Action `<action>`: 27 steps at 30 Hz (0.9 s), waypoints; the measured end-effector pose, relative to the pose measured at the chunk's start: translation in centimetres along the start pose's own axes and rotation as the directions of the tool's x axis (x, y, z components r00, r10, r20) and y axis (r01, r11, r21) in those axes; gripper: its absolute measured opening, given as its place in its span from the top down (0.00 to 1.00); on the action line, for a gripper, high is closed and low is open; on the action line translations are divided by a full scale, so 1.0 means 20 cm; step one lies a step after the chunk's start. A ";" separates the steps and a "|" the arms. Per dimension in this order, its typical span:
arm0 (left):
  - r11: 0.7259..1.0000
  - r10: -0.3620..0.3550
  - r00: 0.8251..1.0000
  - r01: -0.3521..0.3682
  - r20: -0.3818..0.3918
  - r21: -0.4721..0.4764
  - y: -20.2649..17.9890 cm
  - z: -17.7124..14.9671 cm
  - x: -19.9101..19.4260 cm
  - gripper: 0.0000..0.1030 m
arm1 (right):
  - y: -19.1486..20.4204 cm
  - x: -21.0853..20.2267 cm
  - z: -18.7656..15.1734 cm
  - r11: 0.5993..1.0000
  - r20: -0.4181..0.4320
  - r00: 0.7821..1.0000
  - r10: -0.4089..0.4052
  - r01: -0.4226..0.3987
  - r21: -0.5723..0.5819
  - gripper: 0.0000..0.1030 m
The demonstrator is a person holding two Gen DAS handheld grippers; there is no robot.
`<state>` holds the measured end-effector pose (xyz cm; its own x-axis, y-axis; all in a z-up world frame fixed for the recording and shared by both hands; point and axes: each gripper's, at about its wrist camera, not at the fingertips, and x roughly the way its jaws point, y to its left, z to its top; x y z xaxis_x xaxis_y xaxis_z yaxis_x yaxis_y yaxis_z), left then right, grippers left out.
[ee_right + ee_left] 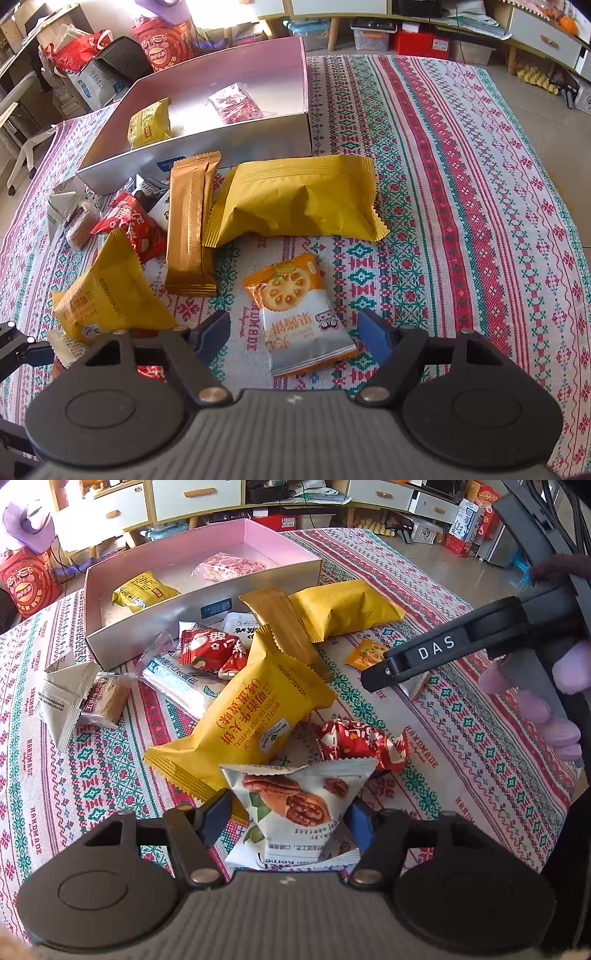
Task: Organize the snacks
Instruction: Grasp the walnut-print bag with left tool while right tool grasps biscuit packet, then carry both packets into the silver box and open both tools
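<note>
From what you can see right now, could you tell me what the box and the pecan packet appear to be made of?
The box looks like cardboard with a silvery matte outside and pink lining: stiff, straight walls, soft sheen. The pecan packet looks like thin printed plastic or foil film, slightly glossy, with a zigzag-cut seal and creases; which of the two, I cannot tell.

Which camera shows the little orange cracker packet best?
The right wrist view. There the orange cracker packet lies whole on the tablecloth, between the open fingers of the right gripper. In the left wrist view only its orange end peeks out behind the right gripper.
</note>
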<state>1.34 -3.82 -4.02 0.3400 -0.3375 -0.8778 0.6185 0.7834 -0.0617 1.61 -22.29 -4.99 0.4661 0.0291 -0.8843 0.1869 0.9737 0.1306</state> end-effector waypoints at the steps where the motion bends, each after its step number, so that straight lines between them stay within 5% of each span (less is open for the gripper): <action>1: 1.000 0.000 1.000 0.000 -0.003 -0.003 0.00 0.00 0.00 0.35 | 0.00 0.00 0.00 1.000 0.002 1.000 -0.003 0.003 -0.005 0.31; 9: 0.999 -0.003 1.000 0.002 -0.011 -0.034 0.02 0.01 -0.02 0.54 | 0.05 -0.01 -0.01 0.996 0.021 0.999 -0.049 0.050 -0.069 0.62; 27: 0.996 -0.084 0.996 0.084 0.009 -0.035 -0.01 0.04 -0.13 0.61 | 0.07 -0.09 0.02 0.998 0.051 0.999 0.003 0.001 -0.070 0.65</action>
<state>0.83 -3.40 -1.33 0.2935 -0.4070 -0.8650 0.6194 0.7702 -0.1523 1.43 -21.15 -2.98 0.5098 0.0202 -0.8601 0.1266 0.9871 0.0983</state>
